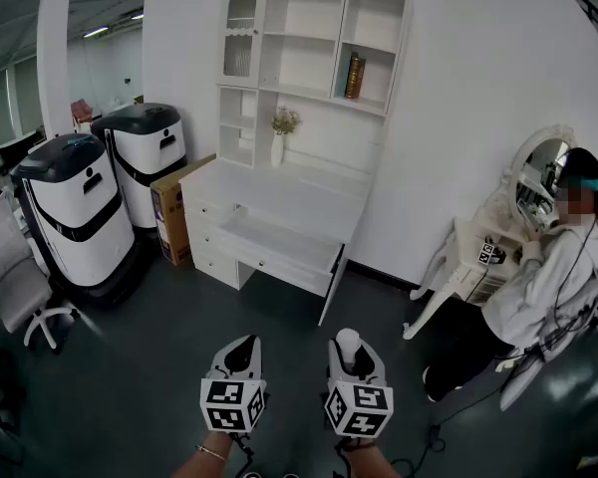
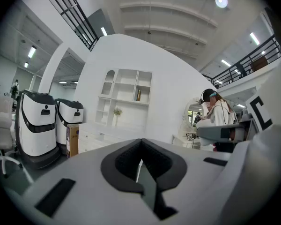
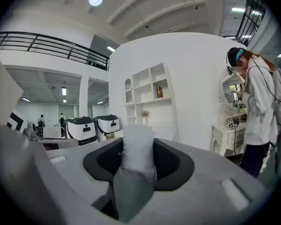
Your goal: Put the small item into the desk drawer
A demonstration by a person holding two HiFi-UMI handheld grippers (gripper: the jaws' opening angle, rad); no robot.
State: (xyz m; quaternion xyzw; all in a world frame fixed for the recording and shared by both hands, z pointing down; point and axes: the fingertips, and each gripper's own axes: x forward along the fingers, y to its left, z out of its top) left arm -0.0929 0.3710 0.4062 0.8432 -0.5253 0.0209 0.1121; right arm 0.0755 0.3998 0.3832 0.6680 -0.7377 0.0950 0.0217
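Dark grey smooth floor (image 1: 130, 376). On it, against the white wall, stands a white wooden desk (image 1: 279, 189). Its wide middle drawer (image 1: 279, 239) is pulled out. A white open-shelf hutch (image 1: 314, 38) sits on the desk top.

Desk top, back left: slim white vase with pale flowers (image 1: 279, 139).

Upper right hutch shelf: upright brown book-like object (image 1: 355, 76).

Floor left of desk:
- brown cardboard box (image 1: 171, 212), just beside the desk
- two white-and-black rounded machines (image 1: 80, 212)
- grey office chair (image 1: 15, 282)

Floor right of desk: white curved-leg dressing table (image 1: 478, 257).

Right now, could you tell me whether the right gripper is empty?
No, the right gripper holds a small white item between its jaws.
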